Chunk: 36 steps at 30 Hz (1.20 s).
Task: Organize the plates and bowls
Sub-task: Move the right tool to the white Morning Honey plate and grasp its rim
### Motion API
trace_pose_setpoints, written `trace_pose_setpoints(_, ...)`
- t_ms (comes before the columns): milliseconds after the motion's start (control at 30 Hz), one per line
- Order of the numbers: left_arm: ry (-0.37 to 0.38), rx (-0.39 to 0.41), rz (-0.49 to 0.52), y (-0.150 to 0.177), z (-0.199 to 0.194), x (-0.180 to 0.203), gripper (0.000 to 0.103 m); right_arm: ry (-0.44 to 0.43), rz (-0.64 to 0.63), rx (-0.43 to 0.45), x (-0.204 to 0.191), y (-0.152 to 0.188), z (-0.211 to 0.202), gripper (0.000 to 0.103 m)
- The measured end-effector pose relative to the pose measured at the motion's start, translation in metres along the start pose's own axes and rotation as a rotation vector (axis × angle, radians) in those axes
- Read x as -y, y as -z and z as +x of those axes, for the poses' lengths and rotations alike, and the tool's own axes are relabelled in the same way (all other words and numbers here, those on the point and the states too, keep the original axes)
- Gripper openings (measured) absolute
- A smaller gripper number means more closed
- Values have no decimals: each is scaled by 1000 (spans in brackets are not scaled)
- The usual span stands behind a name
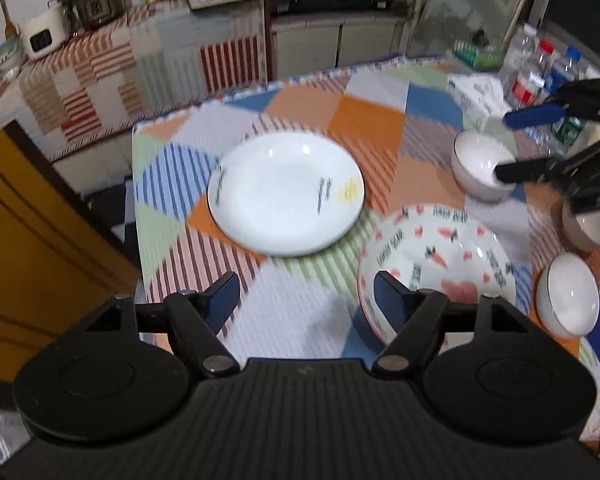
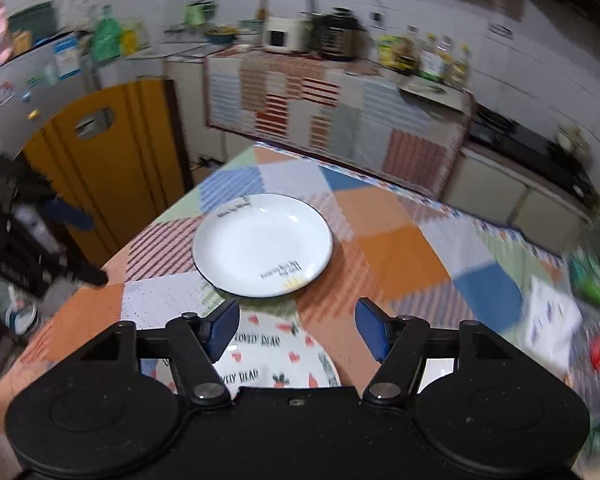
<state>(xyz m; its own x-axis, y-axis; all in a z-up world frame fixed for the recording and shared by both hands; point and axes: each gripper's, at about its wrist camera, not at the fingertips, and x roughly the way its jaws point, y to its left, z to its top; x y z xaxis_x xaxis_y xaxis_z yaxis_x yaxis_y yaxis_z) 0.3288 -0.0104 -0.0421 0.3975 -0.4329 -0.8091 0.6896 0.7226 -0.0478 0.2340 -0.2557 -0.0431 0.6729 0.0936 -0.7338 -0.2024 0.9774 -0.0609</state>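
We look down on a table draped in a patchwork tablecloth (image 1: 364,120) of striped, orange, blue and green panels. Behind it at twelve o'clock runs a kitchen counter (image 1: 100,68) under a similar striped cloth, carrying a dark pressure cooker (image 1: 98,0) and a white rice cooker (image 1: 44,34). A yellow wooden door (image 2: 104,160) stands at nine o'clock in the right wrist view.

On the cloth, a plain white plate (image 1: 286,194) with a dark rim, black lettering and a small yellow mark sits near the table's middle. Just beside it at five o'clock lies a patterned plate (image 1: 452,252) printed with red hearts, carrots and the words "LOVELY BEAR". Whether the two rims touch, we cannot tell.

At three o'clock in the left wrist view we see three small white bowls: one bowl (image 1: 480,166) farthest from us, a second bowl (image 1: 586,228) partly hidden, and a third bowl (image 1: 568,294) nearest. Water bottles (image 1: 540,68) cluster behind them.

Our left gripper (image 1: 306,296) is released, its blue pads spread wide above the cloth and holding nothing. Our right gripper (image 2: 296,326) is likewise spread and empty above the patterned plate.
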Motion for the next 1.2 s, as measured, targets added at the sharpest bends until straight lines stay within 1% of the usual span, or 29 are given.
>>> trace_pose_setpoints(67, 1, 9, -10, -7, 7, -8, 76, -1, -52, -15, -3, -8, 13, 69)
trace_pose_setpoints(100, -6, -5, -38, -10, 14, -13, 76, -14, -56, -15, -3, -11, 19, 69)
trace_pose_setpoints(167, -6, -70, -122, -13, 33, -27, 77, -85, -28, 62, 5, -14, 26, 70)
trace_pose_setpoints(200, -15, -77, -145, -14, 41, -33, 77, -103, -17, 109, 9, -14, 30, 71)
trace_pose_setpoints(267, -54, -57, -129, -13, 52, -41, 77, -95, 32, 129, 18, -19, 47, 71)
trace_pose_setpoints(300, -73, -46, -115, -13, 59, -45, 77, -107, 73, 137, 24, -20, 56, 71)
trace_pose_setpoints(367, -83, -41, -123, -15, 71, -58, 77, -125, 165, 137, 39, -20, 75, 72)
trace_pose_setpoints(400, -80, -47, -144, -16, 77, -65, 77, -128, 212, 131, 45, -19, 85, 71)
trace_pose_setpoints(467, -48, -53, -189, -18, 87, -79, 76, -129, 313, 112, 59, -15, 105, 71)
trace_pose_setpoints(500, -35, -44, -207, -18, 90, -85, 76, -138, 360, 97, 65, -11, 115, 71)
trace_pose_setpoints(600, -24, -27, -239, -16, 104, -95, 75, -168, 501, 62, 79, 0, 142, 69)
trace_pose_setpoints(667, -17, -20, -263, -15, 116, -100, 75, -193, 577, 31, 81, 8, 156, 67)
trace_pose_setpoints(733, -10, 11, -292, -10, 129, -102, 75, -214, 669, -40, 80, 14, 172, 67)
trace_pose_setpoints(767, -23, 29, -316, -7, 135, -102, 74, -227, 718, -87, 77, 16, 180, 67)
trace_pose_setpoints(833, -28, 27, -397, 0, 155, -106, 73, -253, 779, -144, 73, 21, 197, 67)
trace_pose_setpoints(900, -7, 24, -454, 6, 168, -109, 73, -233, 770, -155, 67, 23, 207, 67)
trace_pose_setpoints(933, -5, 23, -465, 8, 173, -108, 72, -221, 756, -155, 63, 23, 210, 66)
trace_pose_setpoints(1000, -8, 20, -455, 9, 180, -107, 68, -213, 738, -151, 59, 23, 215, 65)
trace_pose_setpoints(1067, -18, 23, -443, 11, 185, -106, 64, -206, 722, -146, 57, 22, 219, 60)
trace_pose_setpoints(1133, -18, 34, -442, 11, 188, -107, 59, -215, 715, -137, 58, 22, 223, 53)
trace_pose_setpoints(1167, -19, 40, -438, 11, 189, -107, 52, -220, 718, -132, 63, 23, 222, 50)
trace_pose_setpoints(1200, -18, 44, -436, 10, 190, -107, 48, -224, 719, -120, 64, 23, 223, 46)
